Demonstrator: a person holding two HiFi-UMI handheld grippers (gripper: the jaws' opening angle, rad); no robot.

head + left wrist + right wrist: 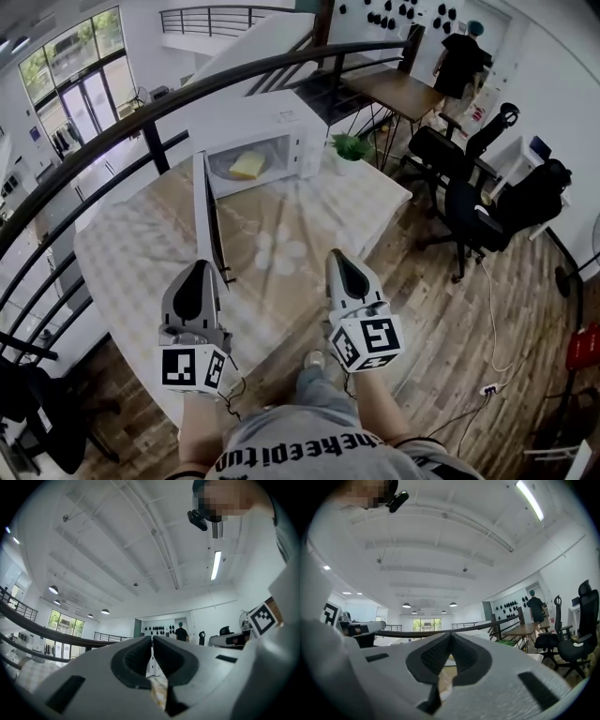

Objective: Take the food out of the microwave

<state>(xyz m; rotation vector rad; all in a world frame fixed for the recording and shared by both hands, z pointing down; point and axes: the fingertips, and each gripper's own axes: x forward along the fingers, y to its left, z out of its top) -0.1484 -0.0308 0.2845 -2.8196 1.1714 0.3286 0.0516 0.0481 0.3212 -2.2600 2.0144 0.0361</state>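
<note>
Open-plan office on a mezzanine. Black office chairs (pixel 466 208) stand by desks (pixel 401 91) on a wood floor (pixel 469 319). A dark railing (pixel 141 114) overlooks a lower level with tall windows (pixel 75 89). High white ceiling (pixel 117 550), strip light (pixel 216 565). A microwave (pixel 281 127) sits on a clothed table (pixel 122 253).

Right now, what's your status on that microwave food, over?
Left gripper and right gripper: fingers shut, empty. Yellow food inside microwave, untouched. Door open, nothing blocking.

The yellow food (pixel 247 165) inside the microwave (pixel 281 127) is too small to tell what it is.
</note>
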